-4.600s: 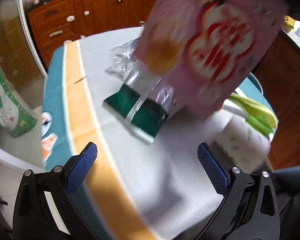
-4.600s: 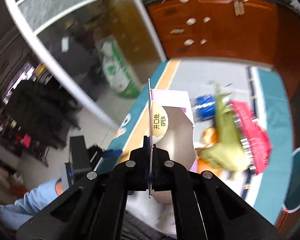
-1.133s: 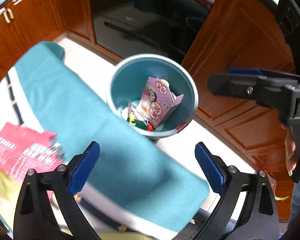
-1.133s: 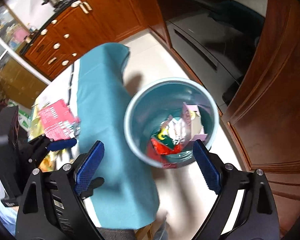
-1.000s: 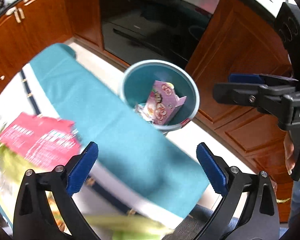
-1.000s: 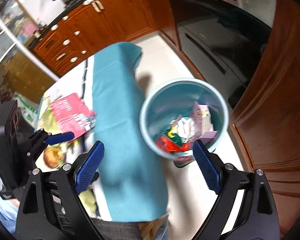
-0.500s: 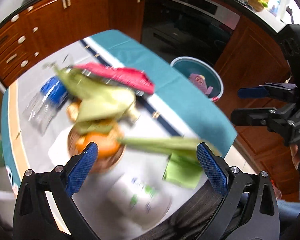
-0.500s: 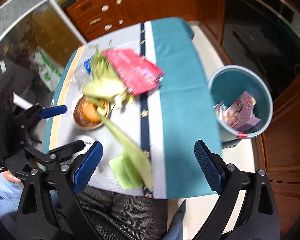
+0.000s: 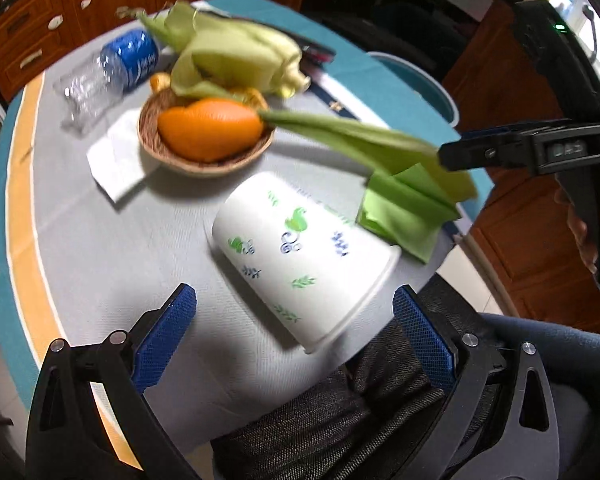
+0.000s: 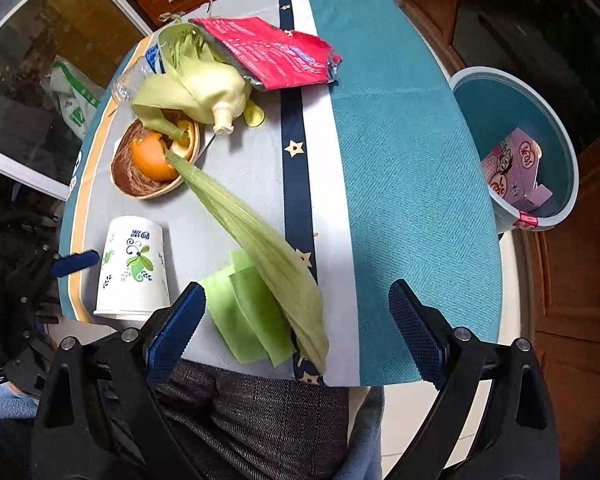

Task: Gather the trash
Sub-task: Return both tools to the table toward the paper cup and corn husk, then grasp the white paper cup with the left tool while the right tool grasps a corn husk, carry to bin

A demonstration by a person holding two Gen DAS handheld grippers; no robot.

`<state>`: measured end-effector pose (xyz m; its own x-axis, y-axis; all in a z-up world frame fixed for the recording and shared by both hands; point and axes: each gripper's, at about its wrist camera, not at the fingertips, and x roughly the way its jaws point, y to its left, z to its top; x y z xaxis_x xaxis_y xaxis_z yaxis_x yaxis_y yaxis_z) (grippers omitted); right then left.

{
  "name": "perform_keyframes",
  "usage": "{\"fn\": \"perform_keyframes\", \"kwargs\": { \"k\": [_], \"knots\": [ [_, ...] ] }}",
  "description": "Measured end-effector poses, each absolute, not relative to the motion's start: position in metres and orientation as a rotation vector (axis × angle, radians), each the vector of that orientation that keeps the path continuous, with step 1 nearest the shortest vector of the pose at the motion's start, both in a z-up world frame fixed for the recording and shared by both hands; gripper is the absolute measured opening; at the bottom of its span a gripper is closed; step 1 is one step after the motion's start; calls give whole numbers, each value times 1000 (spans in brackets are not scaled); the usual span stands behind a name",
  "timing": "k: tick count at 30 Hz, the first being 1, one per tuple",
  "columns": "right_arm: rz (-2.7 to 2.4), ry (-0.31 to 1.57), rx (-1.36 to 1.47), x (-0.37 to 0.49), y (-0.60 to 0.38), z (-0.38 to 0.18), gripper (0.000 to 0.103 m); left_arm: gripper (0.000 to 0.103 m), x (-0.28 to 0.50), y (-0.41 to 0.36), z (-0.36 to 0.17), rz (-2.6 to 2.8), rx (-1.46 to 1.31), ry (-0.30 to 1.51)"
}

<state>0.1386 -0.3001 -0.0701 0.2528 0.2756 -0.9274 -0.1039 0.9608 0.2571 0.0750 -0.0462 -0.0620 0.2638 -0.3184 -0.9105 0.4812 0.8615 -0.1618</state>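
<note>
Both hand-held grippers are spread wide and hold nothing. The left hand-held gripper (image 9: 294, 328) hangs over the near edge of the worktop (image 10: 412, 168), right above a white paper cup (image 9: 300, 252) with green and blue leaf prints. The cup lies on its side, close to that near edge. The right hand-held gripper (image 10: 296, 320) hangs over the near edge too, above a folded green paper (image 10: 248, 312) and a long corn leaf (image 10: 256, 252). The leaf lies across the green paper and reaches up to a small woven basket (image 10: 132, 176). Orange peel (image 10: 152, 160) sits in the basket. Behind the basket lies a bunch of corn husks (image 10: 204, 84). A red wrapper (image 10: 272, 52) lies near the far edge, touching the husks. A squashed clear bottle (image 9: 100, 76) with a blue label lies by the far left corner. A white tissue (image 9: 116, 160) sits just beside the basket. A teal trash bin (image 10: 560, 152) stands on the floor past the right edge. A pink box (image 10: 512, 172) is inside it.
</note>
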Motion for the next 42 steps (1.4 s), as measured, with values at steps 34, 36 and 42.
{"fn": "perform_keyframes", "kwargs": {
  "k": [34, 36, 42],
  "knots": [
    [253, 1227, 49, 145, -296, -82, 5, 7, 80, -23, -65, -462, 40, 1151],
    [243, 1200, 45, 140, -301, -73, 5, 7, 77, -22, -57, -466, 44, 1131],
    [227, 1114, 45, 130, -315, -38, 5, 7, 74, -26, -27, -470, 66, 1070]
  ]
}}
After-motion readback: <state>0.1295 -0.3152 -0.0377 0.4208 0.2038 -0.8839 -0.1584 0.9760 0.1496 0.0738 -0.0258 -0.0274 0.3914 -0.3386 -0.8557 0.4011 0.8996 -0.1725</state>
